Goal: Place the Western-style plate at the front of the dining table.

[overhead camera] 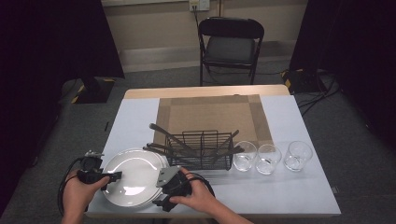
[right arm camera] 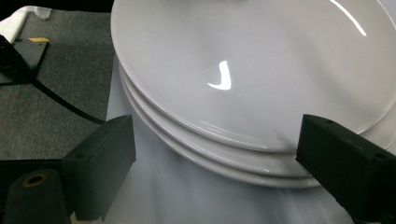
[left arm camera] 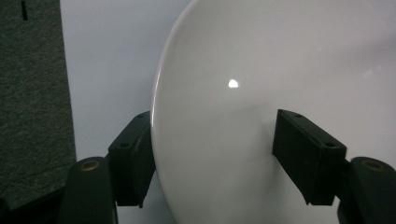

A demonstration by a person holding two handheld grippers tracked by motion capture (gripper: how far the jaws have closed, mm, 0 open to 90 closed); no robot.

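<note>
On white-covered table (overhead camera: 280,186), stacked plates (overhead camera: 133,177), grey carpet (overhead camera: 355,140)

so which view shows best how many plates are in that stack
The right gripper view: the stack of plates is seen edge-on, with three rims layered. The high view shows the stack from above as one disc. The left gripper view shows just the glossy top plate.
</note>
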